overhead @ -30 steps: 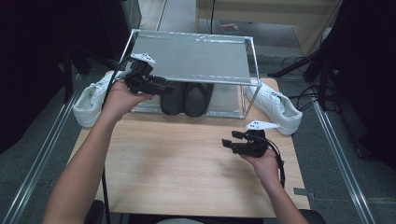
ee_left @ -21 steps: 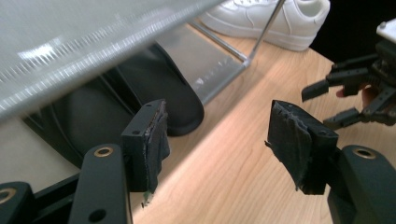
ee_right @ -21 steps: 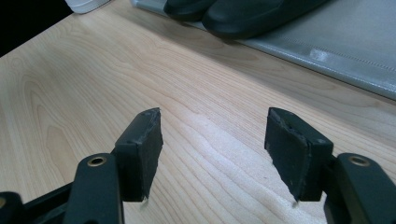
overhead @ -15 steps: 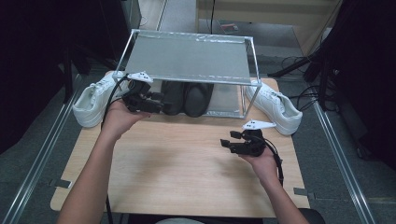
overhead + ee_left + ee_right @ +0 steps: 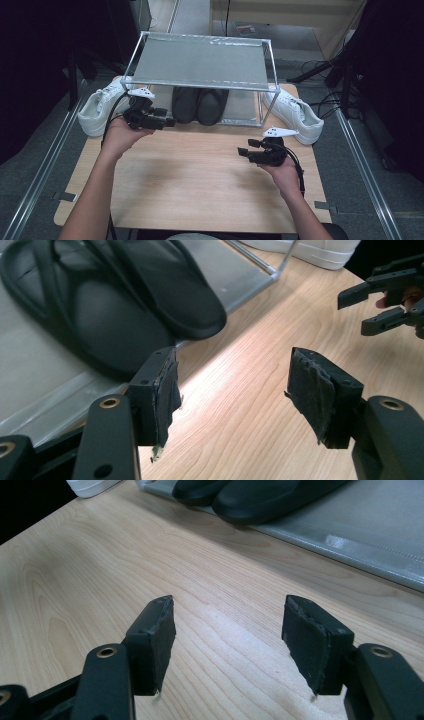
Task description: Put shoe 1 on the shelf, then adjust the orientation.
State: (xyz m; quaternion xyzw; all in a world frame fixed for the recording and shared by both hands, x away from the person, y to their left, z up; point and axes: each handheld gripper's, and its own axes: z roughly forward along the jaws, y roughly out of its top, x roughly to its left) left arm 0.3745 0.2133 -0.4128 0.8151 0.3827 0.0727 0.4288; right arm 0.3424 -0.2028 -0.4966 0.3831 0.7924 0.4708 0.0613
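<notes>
Left gripper (image 5: pixel 167 121), jaws apart and empty, nears the black sandals (image 5: pixel 199 104) at centre frame: probably light, flexible; grip a strap.

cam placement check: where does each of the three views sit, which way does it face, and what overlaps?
High view: overhead, facing forward and down on the table; forearms, left gripper, right gripper.
Left gripper view: rides the left gripper, facing the black slippers.
Right gripper view: rides the right gripper, low over the wood.
Shared: slippers, rack.
</notes>
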